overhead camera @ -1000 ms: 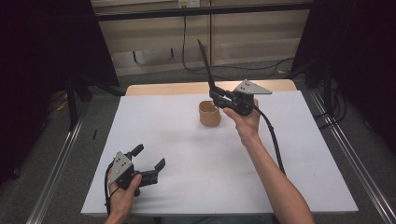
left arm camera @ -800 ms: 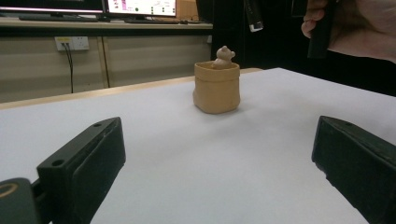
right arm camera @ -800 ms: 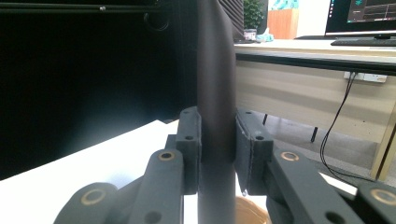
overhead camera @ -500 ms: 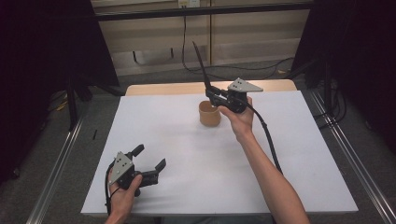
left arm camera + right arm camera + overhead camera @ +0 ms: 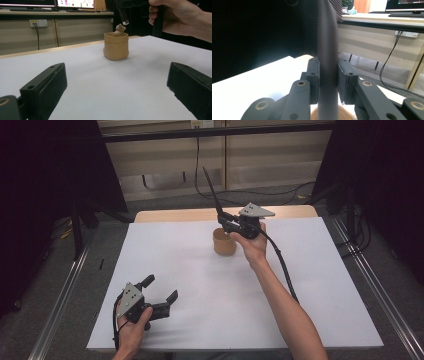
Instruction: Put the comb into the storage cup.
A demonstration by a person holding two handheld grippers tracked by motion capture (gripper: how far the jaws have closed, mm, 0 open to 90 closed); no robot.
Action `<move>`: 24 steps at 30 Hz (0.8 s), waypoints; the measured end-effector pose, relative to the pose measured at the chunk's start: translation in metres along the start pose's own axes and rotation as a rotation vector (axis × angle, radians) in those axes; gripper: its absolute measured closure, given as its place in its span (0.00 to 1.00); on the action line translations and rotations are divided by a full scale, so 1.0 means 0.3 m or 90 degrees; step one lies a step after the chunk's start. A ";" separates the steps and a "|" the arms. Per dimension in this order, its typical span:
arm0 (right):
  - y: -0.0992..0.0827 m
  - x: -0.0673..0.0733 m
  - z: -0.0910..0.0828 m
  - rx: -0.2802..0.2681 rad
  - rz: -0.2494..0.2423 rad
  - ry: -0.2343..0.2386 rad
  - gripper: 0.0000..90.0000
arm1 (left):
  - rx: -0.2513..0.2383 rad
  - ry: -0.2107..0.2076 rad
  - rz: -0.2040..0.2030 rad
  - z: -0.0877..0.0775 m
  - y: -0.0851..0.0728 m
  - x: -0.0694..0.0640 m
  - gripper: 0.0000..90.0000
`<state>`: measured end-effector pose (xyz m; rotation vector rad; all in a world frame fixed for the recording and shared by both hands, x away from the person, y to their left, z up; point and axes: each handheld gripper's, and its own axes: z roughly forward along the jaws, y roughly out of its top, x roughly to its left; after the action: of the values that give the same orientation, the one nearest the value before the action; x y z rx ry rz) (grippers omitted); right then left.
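Your right claw pinches a dark tool over the pot; left claw idles, spread.

High view: your right claw grips a long black tool angled up, just beside the tan pot at the surface's far middle; left claw sits near edge, jaws apart w/ nothing between. Left claw view: pot upright, small figure inside, tool tip just above. Right claw view: pads clamp the tool, pot rim below.

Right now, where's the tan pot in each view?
High view: the pot stands upper centre on the white sheet, just left of the right hand-held gripper.
Left gripper view: pot upper centre, small figure inside.
Right gripper view: only its rim at the bottom edge, under the jaws.
Shared landmark: the white sheet.
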<state>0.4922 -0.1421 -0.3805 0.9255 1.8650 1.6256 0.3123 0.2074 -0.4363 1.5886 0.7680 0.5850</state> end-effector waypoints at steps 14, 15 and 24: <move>-0.053 -0.019 0.048 0.015 -0.009 -0.001 0.81 | -0.002 -0.001 -0.001 -0.002 0.000 0.002 0.03; -0.055 -0.020 0.050 0.015 -0.008 -0.002 0.81 | -0.002 -0.001 0.000 -0.002 0.000 0.002 0.03; -0.070 -0.016 0.058 0.029 -0.021 0.004 0.81 | -0.006 -0.002 -0.004 -0.001 0.001 0.001 0.03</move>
<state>0.5047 -0.1357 -0.4044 0.9041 1.9189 1.5753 0.3124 0.2077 -0.4360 1.5773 0.7661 0.5808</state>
